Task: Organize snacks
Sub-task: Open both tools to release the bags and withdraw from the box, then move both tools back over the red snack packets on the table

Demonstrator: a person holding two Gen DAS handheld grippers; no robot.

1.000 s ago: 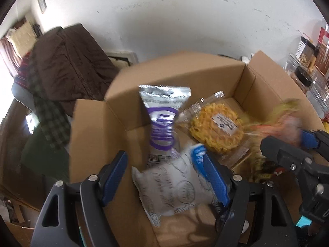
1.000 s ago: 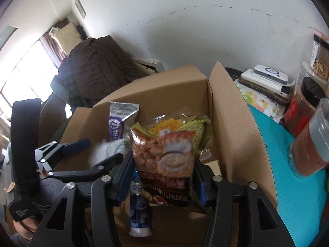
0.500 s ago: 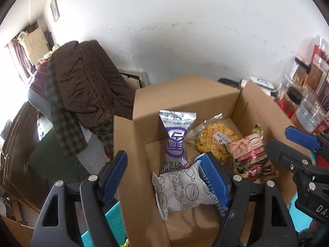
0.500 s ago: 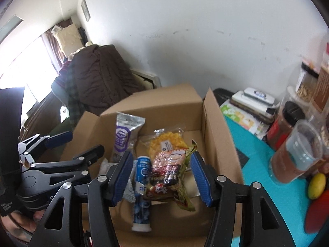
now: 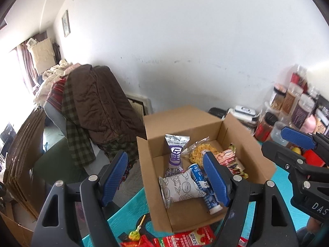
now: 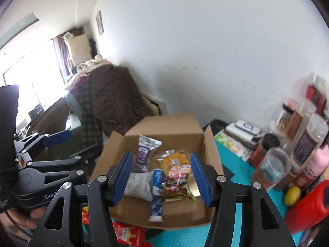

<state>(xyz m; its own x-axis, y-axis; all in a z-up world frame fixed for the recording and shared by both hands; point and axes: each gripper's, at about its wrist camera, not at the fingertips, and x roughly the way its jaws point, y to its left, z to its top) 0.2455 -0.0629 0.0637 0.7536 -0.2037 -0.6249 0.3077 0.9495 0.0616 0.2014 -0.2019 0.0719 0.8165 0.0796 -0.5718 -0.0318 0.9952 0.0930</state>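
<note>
Cardboard box (image 6: 181,220) on the teal table (image 5: 127,218) holds our snacks, a purple packet (image 6: 144,156) with unreadable print and a blue tube (image 6: 156,193) among them, while jars (image 6: 306,144) crowd its right side, and our left tongs (image 5: 166,177) and right tongs (image 6: 161,177) hang above it, both apart and empty.

A lived-in home room: left of the left gripper (image 5: 166,177) a brown coat (image 5: 100,105) and plaid shirt hang over a chair, a curtained window (image 6: 30,78) glows beyond, a small picture (image 5: 65,23) hangs on the white wall (scuffed), and food jars (image 6: 302,131) crowd its right.
</note>
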